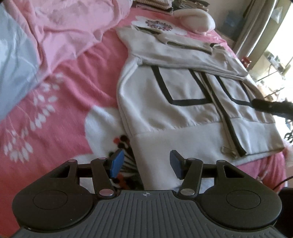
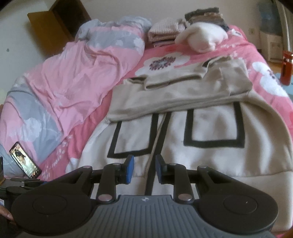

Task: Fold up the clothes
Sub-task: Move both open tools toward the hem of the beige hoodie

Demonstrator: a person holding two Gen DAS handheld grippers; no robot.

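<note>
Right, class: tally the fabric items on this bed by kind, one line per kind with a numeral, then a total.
Beige zip jacket, lying partly folded: 1
Pink and grey duvet, crumpled: 1
Rolled white garment: 1
Stacks of folded clothes, striped and dark: 2
Total: 5

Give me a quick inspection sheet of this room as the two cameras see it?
Surface: pink flowered bedspread.
Job's things: beige zip jacket lying flat, sleeves folded across the chest.
Clutter: crumpled pink duvet, phone with lit screen, stacked folded clothes, white bundle.
Grippers: left gripper open, empty, over the hem; right gripper open, empty, over the zip.
Cables: nothing seen for certain.
Surroundings: window, red bottle.
</note>
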